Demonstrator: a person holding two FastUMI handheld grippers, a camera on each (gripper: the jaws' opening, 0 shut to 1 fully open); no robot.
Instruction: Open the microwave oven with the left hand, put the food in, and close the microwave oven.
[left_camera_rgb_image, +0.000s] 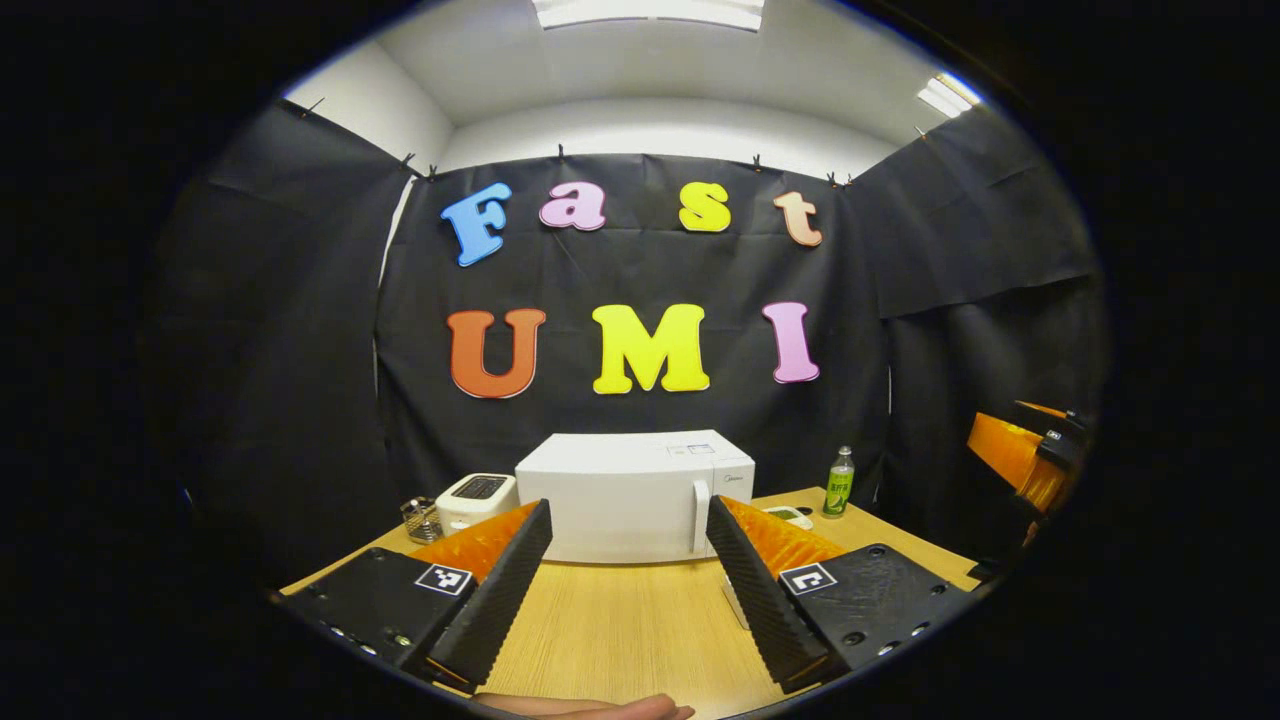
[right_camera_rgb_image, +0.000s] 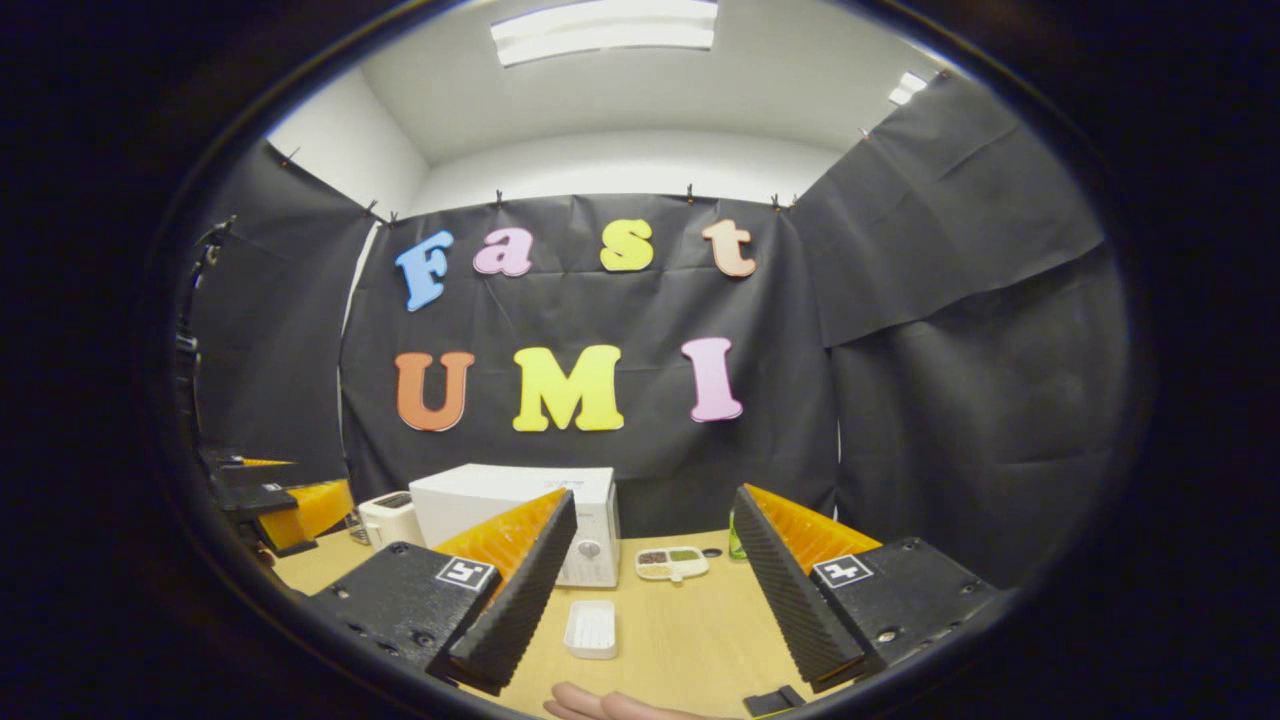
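The white microwave oven (left_camera_rgb_image: 634, 497) is seen closed at the back of the wooden table (left_camera_rgb_image: 620, 630), straight ahead of the left gripper (left_camera_rgb_image: 628, 572), whose jaws are held wide apart and empty. Its upright door handle (left_camera_rgb_image: 701, 515) lies just right of centre, well apart from the fingers. The right gripper (right_camera_rgb_image: 652, 588), also spread and empty, is pointed past a white food tray (right_camera_rgb_image: 591, 628).

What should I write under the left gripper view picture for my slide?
Open left gripper faces the closed white microwave on the wooden table, toaster beside it.
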